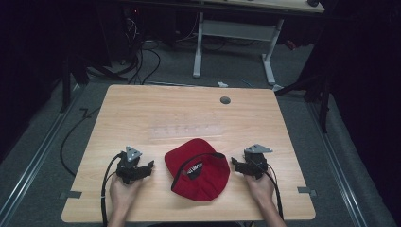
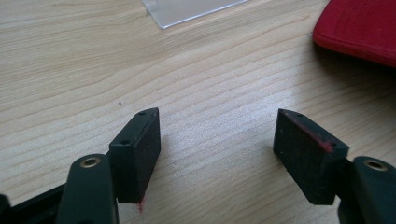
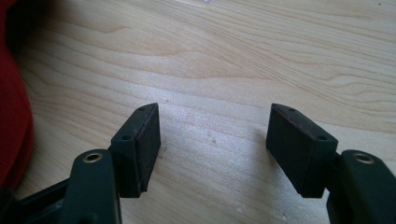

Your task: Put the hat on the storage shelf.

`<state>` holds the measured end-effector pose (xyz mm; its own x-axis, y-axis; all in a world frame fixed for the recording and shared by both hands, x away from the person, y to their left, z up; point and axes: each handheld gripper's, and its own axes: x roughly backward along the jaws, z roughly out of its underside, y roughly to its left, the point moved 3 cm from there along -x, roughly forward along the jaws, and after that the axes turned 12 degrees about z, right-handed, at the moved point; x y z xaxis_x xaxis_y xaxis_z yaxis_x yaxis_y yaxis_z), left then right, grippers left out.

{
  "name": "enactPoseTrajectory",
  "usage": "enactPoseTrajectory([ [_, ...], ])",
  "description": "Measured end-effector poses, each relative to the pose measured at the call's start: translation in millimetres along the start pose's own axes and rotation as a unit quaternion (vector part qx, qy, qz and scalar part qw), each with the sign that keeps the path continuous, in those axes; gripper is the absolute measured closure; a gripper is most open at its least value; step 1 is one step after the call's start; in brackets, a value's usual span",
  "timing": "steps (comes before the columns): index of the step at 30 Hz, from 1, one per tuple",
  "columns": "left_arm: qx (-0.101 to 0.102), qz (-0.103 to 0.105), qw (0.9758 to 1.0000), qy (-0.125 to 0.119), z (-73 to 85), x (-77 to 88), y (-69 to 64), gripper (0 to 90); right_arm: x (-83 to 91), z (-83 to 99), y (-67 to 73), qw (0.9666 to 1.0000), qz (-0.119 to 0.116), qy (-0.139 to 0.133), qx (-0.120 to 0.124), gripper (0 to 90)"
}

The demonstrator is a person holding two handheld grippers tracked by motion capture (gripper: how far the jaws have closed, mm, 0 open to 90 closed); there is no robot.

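Left gripper (image 1: 152, 166): held in the left hand (image 1: 122, 193) near the tabletop's (image 1: 142, 113) front edge, jaws wide and empty, pointing toward the cap
Cap (image 1: 201, 172): red, lying on the tabletop between the two grippers, just beside each and touching neither; dark lining with a label faces up
Right gripper (image 1: 232, 163): held in the right hand (image 1: 260, 187), jaws wide and empty, tips near the cap's right edge
Clear sheet (image 1: 187, 130): flat on the tabletop behind the cap

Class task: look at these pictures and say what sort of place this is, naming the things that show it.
Probably a lab or workshop set up for recording. A light wooden table holds a red cap, loose cables trail over grey carpet, and a white-framed desk stands behind, amid dark surroundings.
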<state>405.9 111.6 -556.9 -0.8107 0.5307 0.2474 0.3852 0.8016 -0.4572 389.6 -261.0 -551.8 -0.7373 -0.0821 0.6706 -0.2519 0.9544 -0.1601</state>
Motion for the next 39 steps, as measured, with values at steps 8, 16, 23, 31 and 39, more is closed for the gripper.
enactPoseTrajectory([
  [8, -0.001, 0.002, 1.0, 0.002, 0.3, 0.0, -0.3, 30.6, -0.1, -0.1, 0.1, 1.0, 0.0, 0.0, 0.0, 35.4],
  [16, -0.002, 0.003, 1.0, 0.003, 0.6, 0.1, -0.4, 29.8, -0.2, -0.1, -0.3, 1.0, 0.0, 0.0, 0.001, 35.3],
  [23, -0.002, 0.003, 1.0, 0.004, 0.6, 0.1, -0.4, 29.7, -0.1, -0.1, -0.2, 1.0, 0.002, 0.001, -0.002, 35.2],
  [31, -0.002, 0.003, 1.0, 0.004, 0.6, 0.1, -0.5, 29.6, -0.1, 0.0, -1.0, 1.0, 0.002, 0.001, -0.003, 35.6],
  [39, -0.003, 0.003, 1.0, 0.004, 0.7, 0.1, -0.5, 29.5, 2.9, 2.3, -7.0, 0.9996, -0.009, 0.002, -0.025, 38.6],
])
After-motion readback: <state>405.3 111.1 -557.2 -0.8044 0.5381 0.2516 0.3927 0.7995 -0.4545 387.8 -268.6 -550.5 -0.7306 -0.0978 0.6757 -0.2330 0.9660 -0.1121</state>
